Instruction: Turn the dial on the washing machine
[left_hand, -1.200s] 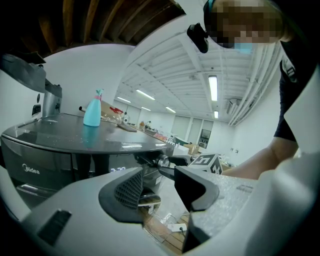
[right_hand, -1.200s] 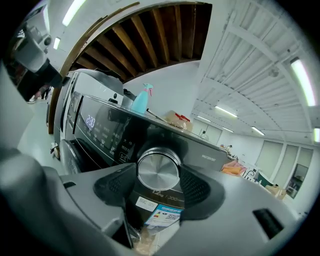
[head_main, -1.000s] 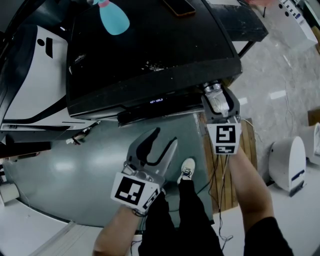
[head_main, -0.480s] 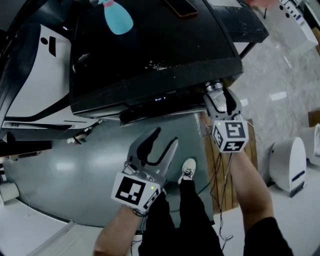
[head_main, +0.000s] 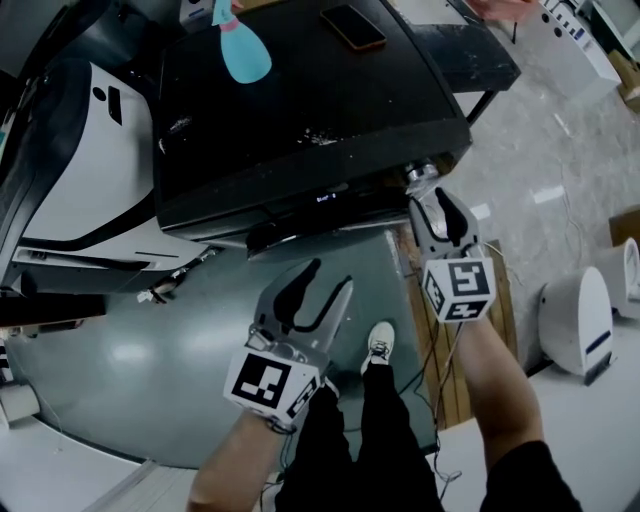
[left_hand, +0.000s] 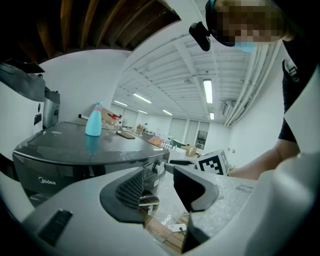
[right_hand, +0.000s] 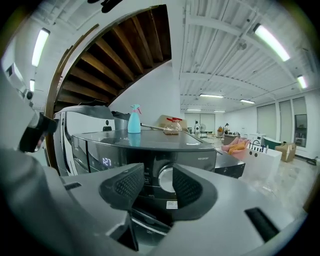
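The black washing machine (head_main: 300, 110) shows its lit display (head_main: 323, 197) on the front panel, with the silver dial (head_main: 420, 175) at the panel's right end. My right gripper (head_main: 437, 205) hangs just below and short of the dial. Its jaws are closing with nothing between them. In the right gripper view the dial (right_hand: 165, 179) shows through the gap, beyond the tips of the right gripper (right_hand: 159, 184). My left gripper (head_main: 318, 275) is open and empty in front of the machine, lower and to the left. The left gripper view shows the dial (left_hand: 159, 167) past the left gripper (left_hand: 160, 185).
A teal spray bottle (head_main: 245, 50) and a phone (head_main: 353, 27) lie on the machine's top. A white appliance (head_main: 90, 150) stands at the left and a white rounded device (head_main: 575, 320) on the floor at the right. Wooden boards (head_main: 420, 270) and a shoe (head_main: 377, 345) are below.
The right gripper, which sat around the dial, has twisted and drawn back off it, so the dial now shows free. The left gripper has stayed put.
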